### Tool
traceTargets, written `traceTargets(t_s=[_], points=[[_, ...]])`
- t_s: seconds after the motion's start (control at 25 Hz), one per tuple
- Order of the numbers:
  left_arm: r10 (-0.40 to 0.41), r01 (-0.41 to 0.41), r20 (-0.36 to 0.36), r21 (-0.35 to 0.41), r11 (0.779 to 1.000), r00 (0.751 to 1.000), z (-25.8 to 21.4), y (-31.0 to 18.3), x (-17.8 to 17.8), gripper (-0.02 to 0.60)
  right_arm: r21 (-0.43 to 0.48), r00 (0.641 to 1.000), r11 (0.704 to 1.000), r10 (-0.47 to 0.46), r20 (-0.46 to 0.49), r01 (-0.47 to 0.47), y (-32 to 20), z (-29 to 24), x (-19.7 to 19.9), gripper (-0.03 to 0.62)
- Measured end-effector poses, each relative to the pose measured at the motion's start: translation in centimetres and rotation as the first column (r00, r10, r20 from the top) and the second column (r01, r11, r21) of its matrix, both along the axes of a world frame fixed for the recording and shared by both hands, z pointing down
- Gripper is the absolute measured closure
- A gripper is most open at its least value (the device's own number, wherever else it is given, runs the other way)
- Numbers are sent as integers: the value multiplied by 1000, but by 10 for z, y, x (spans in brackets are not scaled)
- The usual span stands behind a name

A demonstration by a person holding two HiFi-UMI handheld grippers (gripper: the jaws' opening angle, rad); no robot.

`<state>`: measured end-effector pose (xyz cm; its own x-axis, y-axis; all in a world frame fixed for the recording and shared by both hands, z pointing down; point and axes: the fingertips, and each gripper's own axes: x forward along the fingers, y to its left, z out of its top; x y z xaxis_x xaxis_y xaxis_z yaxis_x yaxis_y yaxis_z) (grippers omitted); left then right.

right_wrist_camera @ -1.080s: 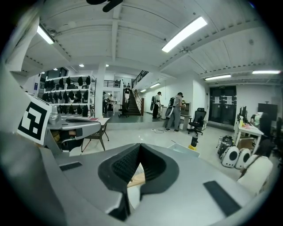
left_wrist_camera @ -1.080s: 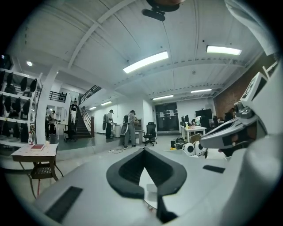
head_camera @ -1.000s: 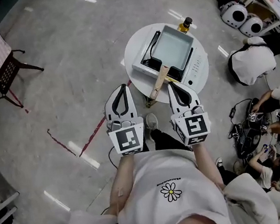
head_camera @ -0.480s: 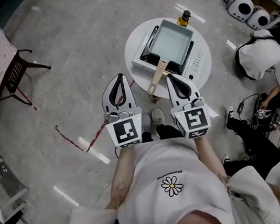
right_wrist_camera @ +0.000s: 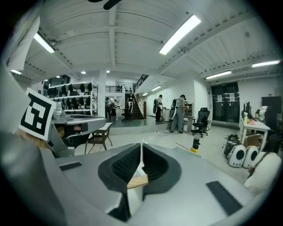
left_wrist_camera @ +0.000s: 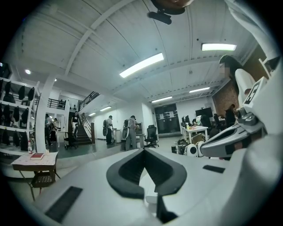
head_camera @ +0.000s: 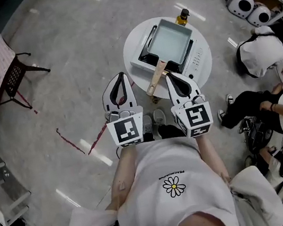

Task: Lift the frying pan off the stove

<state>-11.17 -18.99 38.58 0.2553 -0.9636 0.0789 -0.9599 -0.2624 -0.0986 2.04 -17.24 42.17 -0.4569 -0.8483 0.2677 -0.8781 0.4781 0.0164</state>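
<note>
Frying pan on stove, wooden handle angled toward the person. Left gripper and right gripper, fingers clenched empty, flank it; bottle beyond.

Left gripper — slightly nearer the table

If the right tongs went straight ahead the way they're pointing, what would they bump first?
Probably the frying pan on the stove; the right tongs point at it from beside its wooden handle. Height is unclear, so they might pass above.
</note>
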Motion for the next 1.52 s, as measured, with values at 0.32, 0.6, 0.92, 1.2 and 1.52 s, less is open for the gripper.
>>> traceTargets(t_s=[0.32, 0.6, 0.92, 1.2, 1.52], points=[[16, -16, 8, 0, 1000, 1000, 1, -8, 7, 583, -18, 996, 1000, -4, 86, 6, -7, -4, 7, 491], [34, -34, 22, 3, 999, 999, 1, -14, 12, 583, -100, 979, 995, -5, 203, 26, -11, 7, 5, 243], [38, -38, 24, -3, 999, 999, 3, -22, 13, 583, -171, 958, 985, 22, 284, 28, -21, 15, 7, 240], [36, -35, 31, -22, 999, 999, 7, -27, 14, 583, -377, 839, 925, 170, 517, 45, -34, 47, 22, 240], [35, -33, 31, -59, 998, 999, 19, -36, 14, 583, -552, 632, 824, 363, 685, 125, -50, 100, 29, 241]])
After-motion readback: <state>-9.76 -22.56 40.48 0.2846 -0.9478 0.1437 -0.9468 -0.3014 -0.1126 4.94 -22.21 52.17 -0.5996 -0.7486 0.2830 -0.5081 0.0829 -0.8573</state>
